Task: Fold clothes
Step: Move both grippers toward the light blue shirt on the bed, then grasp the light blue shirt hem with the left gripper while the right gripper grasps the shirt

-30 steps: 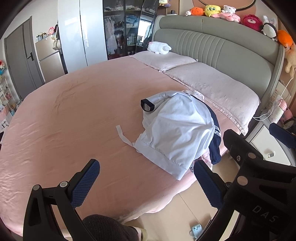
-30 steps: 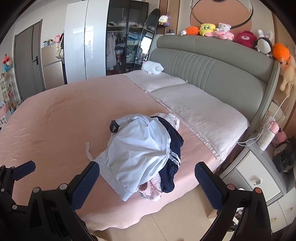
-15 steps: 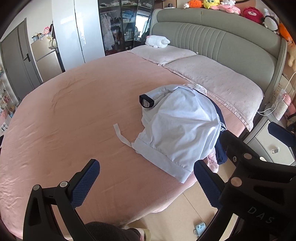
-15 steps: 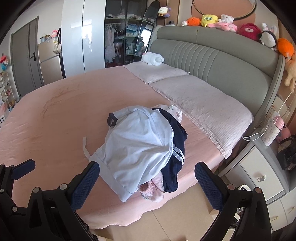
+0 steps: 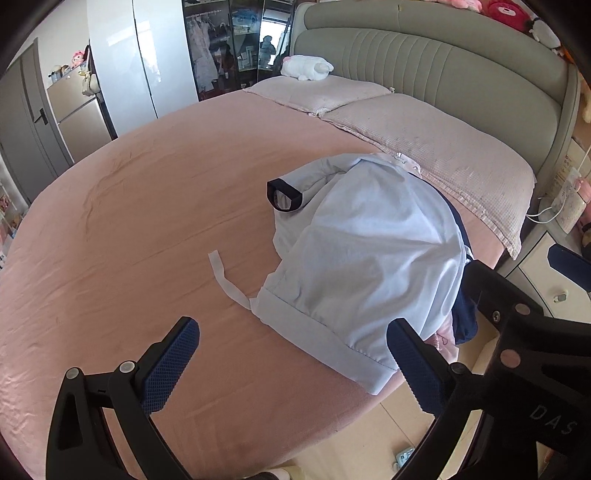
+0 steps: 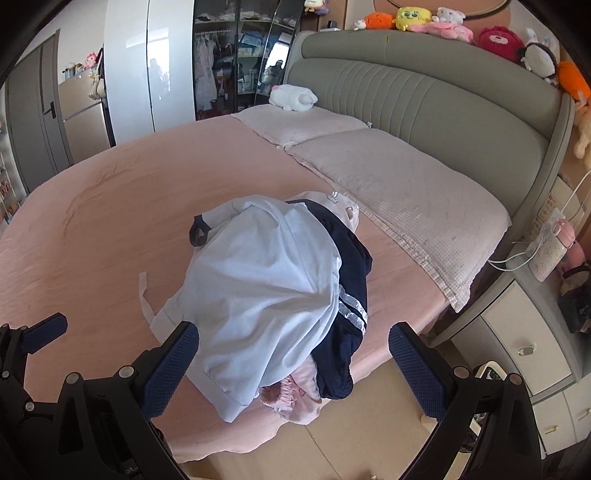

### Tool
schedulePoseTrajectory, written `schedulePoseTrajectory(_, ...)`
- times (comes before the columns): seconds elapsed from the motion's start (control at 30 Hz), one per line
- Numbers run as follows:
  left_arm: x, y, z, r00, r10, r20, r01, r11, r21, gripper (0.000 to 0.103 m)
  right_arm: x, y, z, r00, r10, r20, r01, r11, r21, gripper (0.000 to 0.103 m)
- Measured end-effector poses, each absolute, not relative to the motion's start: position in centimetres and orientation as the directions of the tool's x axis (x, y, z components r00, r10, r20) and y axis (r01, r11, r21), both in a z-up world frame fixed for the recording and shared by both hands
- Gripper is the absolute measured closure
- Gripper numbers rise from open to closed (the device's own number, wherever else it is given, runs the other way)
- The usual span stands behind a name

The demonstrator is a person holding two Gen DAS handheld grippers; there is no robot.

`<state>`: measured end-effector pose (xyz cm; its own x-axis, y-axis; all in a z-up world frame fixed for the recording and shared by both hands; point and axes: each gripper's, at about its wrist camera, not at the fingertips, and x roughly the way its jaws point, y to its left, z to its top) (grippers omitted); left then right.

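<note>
Your left gripper was held above the near edge of the bed with its fingers spread wide and nothing between them. Your right gripper was likewise released, fingers well apart and empty, hovering over the same edge just beside the left unit. The clothes lay in one heap on the pink sheet, near the bed's edge and short of the pillows. A light blue shirt covered the top of the heap, its dark-trimmed sleeve cuff pointing toward the middle of the bed and its hem facing you. A white strap trailed from the hem corner flat onto the sheet. Under the shirt, on its right side, lay a navy garment with white stripes, partly hanging over the bed edge. A pink garment showed below both, at the very edge of the mattress. Neither gripper touched any cloth. A white plush toy rested on the far pillow, against the grey-green headboard. A row of soft toys sat on top of the headboard. A nightstand stood to the right of the bed.
</note>
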<state>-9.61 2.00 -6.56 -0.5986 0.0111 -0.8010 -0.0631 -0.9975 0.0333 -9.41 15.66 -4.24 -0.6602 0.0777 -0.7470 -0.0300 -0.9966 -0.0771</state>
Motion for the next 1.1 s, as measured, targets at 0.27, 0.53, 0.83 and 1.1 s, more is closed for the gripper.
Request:
schedulePoseTrajectory(0.27, -12.6, 2.4, -9.7, -0.547, 0.064, -0.834, -0.103, -0.995, -0.009, 0.000, -11.8, 16.2, -6.4, -0.631, 0.109, -0.768, -0.049, -0.994, -0.102, 0.000)
schedulePoseTrajectory(0.53, -15.1, 3.0, -12.2, -0.504, 0.119, -0.856, -0.136, -0.989, -0.057, 0.000, -14.3, 15.9, -7.8, -0.617, 0.094, -0.781, -0.027, -0.995, -0.098, 0.000)
schedulePoseTrajectory(0.83, -15.9, 3.2, -14.2, -0.465, 0.164, -0.870, -0.142, -0.984, -0.109, 0.000, -16.2, 16.0, -8.8, -0.603, 0.116, -0.789, -0.041, -0.993, -0.114, 0.000)
schedulePoseTrajectory(1.1, -15.7, 3.3, -15.6, -0.430, 0.219, -0.876, -0.153, -0.974, -0.168, 0.000, -17.6, 16.1, -11.2, -0.561, 0.099, -0.822, -0.043, -0.995, -0.090, 0.000)
